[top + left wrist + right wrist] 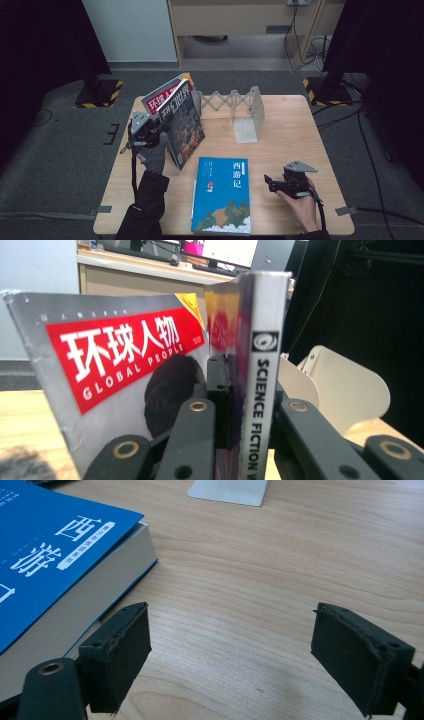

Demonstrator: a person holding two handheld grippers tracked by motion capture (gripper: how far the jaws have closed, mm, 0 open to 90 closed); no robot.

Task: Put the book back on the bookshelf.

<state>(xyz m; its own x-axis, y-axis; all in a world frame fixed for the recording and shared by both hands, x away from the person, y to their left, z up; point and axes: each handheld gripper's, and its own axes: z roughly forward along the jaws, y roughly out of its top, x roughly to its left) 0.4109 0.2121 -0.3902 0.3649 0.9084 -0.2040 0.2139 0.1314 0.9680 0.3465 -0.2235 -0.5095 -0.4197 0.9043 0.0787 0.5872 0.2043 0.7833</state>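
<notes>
left gripper [159, 131], at 9 o'clock on the wooden bench [290, 135], fingers clamped on upright dark science-fiction magazine [185, 127]; right gripper [230, 655], 4 o'clock, fingers apart, beside blue paperback book [222, 195].

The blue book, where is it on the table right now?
In the high view the blue book lies flat at the table's near edge, centre, just left of the open right gripper and below the science fiction magazine.

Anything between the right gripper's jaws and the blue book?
Nothing: bare table separates the open right gripper from the blue book, seen in its own view.
</notes>
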